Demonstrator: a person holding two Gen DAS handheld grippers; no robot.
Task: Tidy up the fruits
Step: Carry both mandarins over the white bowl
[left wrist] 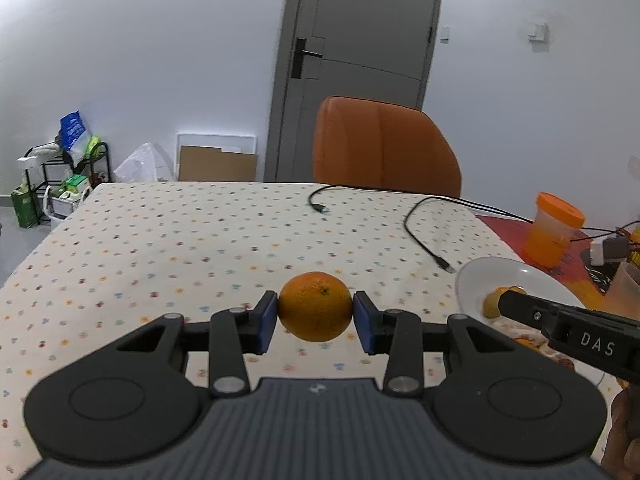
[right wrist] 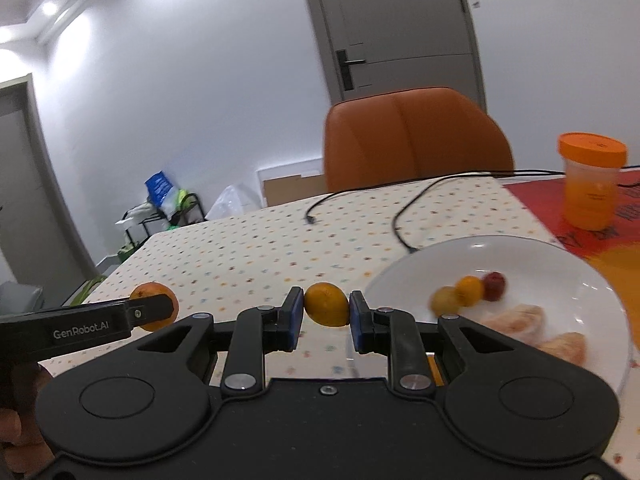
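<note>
Lettering reading "GenRobot.AI" is showing on the left claw [left wrist: 315,322], which is gripping a round dimpled orange [left wrist: 315,306] above the dotted surface [left wrist: 160,248]; the right claw [right wrist: 326,322], marked "DAS", is pinching a small yellow-orange fruit [right wrist: 326,304] beside the white plate [right wrist: 560,264].

The left gripper [left wrist: 315,317] is held level above the tabletop, its blue pads [left wrist: 265,322] pressed against an orange (lifted clear). The right gripper [right wrist: 325,317] is likewise clamped on a smaller yellow-orange fruit.
</note>
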